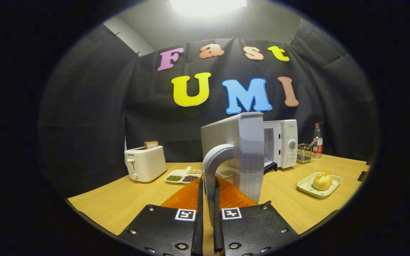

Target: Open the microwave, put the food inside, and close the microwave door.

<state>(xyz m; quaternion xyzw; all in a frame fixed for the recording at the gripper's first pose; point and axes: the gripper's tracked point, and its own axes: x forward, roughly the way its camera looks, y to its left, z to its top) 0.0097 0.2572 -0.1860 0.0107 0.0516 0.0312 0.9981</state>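
The white microwave (285, 142) stands at the back of the wooden table (119, 202), its door (242, 153) swung wide open toward me. My gripper (208, 209) is shut on the door's curved grey handle (212, 167), both fingers pressed against its lower end. The food, a round bun (322, 180), lies on a pale rectangular plate (306, 186) to the right of the fingers, in front of the microwave. The door hides most of the oven's cavity.
A white toaster (145, 163) holding a slice of bread stands back left. Beside it lies a divided dish of beans (183, 176). A small wire basket (304, 153) and a bottle (317, 140) stand right of the microwave.
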